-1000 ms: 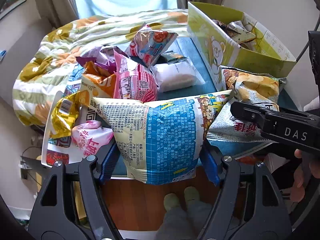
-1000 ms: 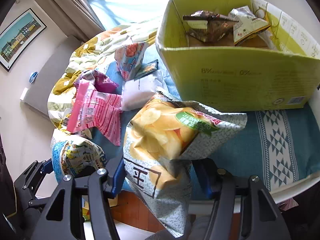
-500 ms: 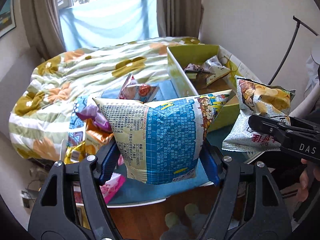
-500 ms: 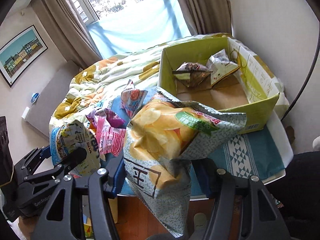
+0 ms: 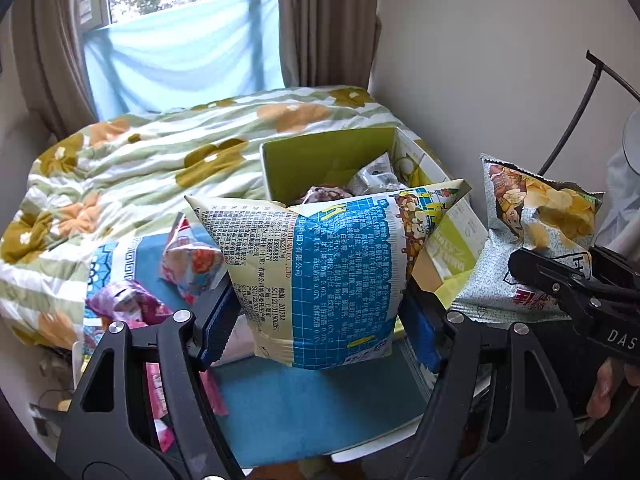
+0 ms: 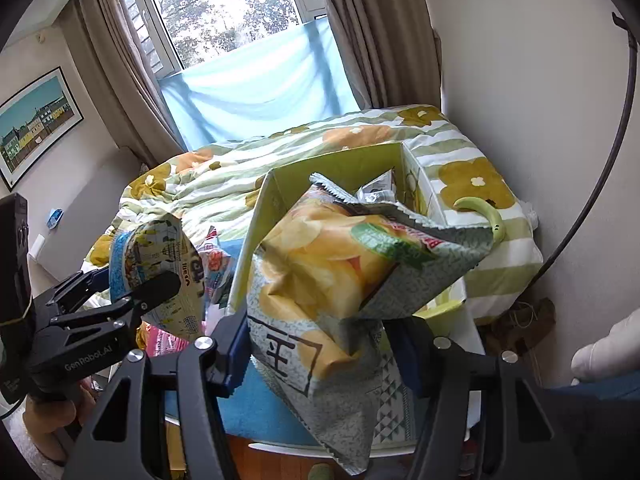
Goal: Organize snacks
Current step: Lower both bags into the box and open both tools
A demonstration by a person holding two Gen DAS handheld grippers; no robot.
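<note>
My left gripper is shut on a blue and cream snack bag, held in the air in front of the green cardboard box. My right gripper is shut on a grey and yellow chip bag, also lifted before the box. The chip bag shows at the right of the left wrist view, and the blue bag at the left of the right wrist view. The box holds a few snack packets.
Loose snack bags lie on the blue table mat at the left, a purple one among them. A flowered quilt covers the bed behind. A wall and a dark curved rod stand at the right.
Both grippers have lifted their bags well above the table and drawn back. The box and the table now look farther and lower in both views.
</note>
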